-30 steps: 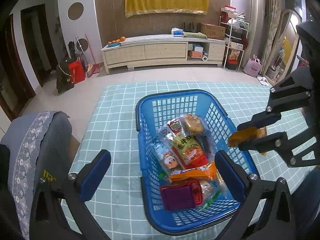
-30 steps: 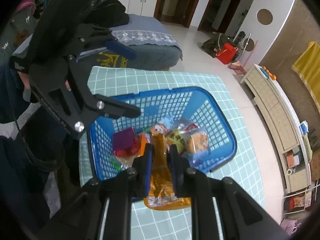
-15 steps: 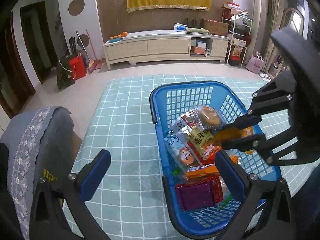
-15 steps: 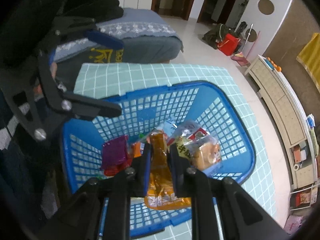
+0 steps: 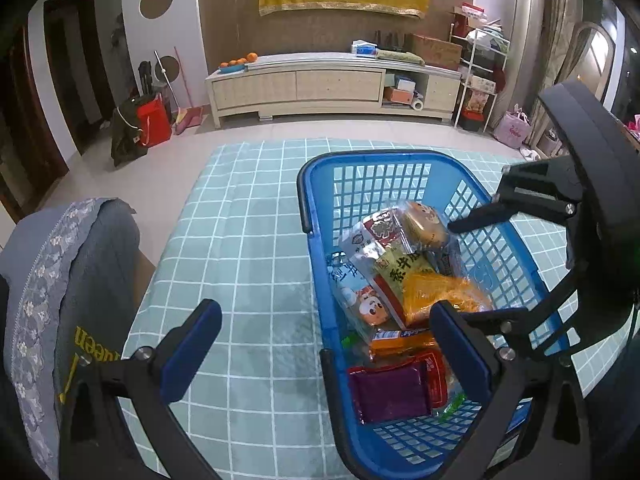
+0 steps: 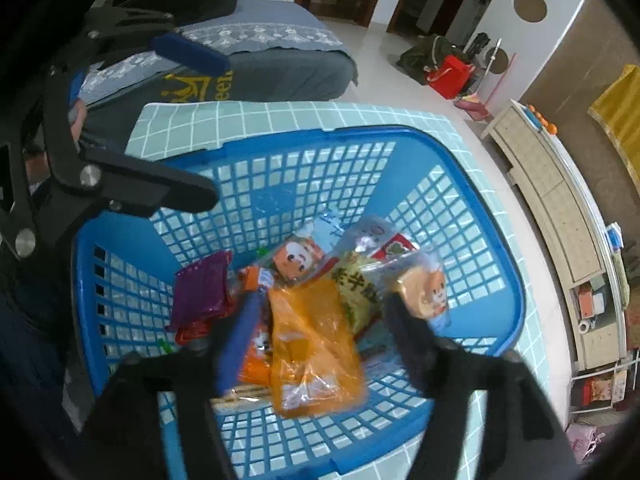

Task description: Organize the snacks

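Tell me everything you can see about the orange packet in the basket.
The orange packet is a flat pouch of glossy, crinkled film, partly see-through, with pale print too blurred to read. It lies on top of the other snacks in the blue basket, overlapping the green-labelled packet. The right gripper is open around it; no finger visibly grips it. In the left view it looks bunched.

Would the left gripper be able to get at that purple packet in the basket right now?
Probably yes. The left gripper is open and empty, and the purple packet lies uncovered at the near end of the blue basket. One finger already hangs over the basket beside it; only the near rim lies between.
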### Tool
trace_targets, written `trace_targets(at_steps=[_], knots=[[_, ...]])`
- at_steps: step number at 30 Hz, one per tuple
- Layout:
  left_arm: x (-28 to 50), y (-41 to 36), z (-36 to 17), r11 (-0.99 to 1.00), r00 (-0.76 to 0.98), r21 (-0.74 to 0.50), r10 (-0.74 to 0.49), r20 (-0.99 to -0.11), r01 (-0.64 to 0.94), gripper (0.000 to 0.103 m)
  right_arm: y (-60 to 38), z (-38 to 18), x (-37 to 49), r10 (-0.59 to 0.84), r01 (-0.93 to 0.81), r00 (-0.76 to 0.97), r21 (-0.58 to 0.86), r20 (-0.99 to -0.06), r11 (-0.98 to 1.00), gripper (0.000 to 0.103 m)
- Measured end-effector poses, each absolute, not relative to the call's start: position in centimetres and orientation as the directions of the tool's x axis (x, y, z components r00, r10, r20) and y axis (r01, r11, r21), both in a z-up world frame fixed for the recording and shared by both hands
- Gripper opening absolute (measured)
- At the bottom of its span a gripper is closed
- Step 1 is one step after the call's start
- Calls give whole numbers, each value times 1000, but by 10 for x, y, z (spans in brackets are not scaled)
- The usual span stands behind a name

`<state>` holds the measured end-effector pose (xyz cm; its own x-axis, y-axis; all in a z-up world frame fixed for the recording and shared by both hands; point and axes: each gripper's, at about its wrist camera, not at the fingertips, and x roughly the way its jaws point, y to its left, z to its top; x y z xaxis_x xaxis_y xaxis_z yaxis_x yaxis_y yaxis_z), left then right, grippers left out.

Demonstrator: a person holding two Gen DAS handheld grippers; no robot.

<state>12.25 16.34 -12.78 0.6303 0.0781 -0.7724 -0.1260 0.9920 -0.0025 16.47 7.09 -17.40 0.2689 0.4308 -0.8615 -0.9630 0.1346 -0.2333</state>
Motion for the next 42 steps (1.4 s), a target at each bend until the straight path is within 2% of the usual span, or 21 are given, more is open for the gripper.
trace_targets(at_steps=[7,15,21,26,33,42], knots=[[111,158,-116,991,668,-38,60,-742,-132,103,44,-151,160,490,-942,324,-229,-809,245,84],[84,134,-102,987,735,-94,35,-678,-133,103,-17,-126,137,491,-816,472,-151,-732,559,89],[61,102,-83,988,791,-104,29,-612,-117,103,-56,-113,92,442,-699,590,-154,-676,698,103],[42,74,-63,991,825,-99,17,-564,-88,103,-92,-86,66,425,-578,679,-78,-599,813,103],[8,39,-31,994,885,-85,17,-465,-63,103,-140,-47,27,330,-384,805,-9,-493,923,103],[-9,16,-12,995,899,-61,41,-437,-75,103,-163,-30,-13,334,-364,833,18,-441,931,103]])
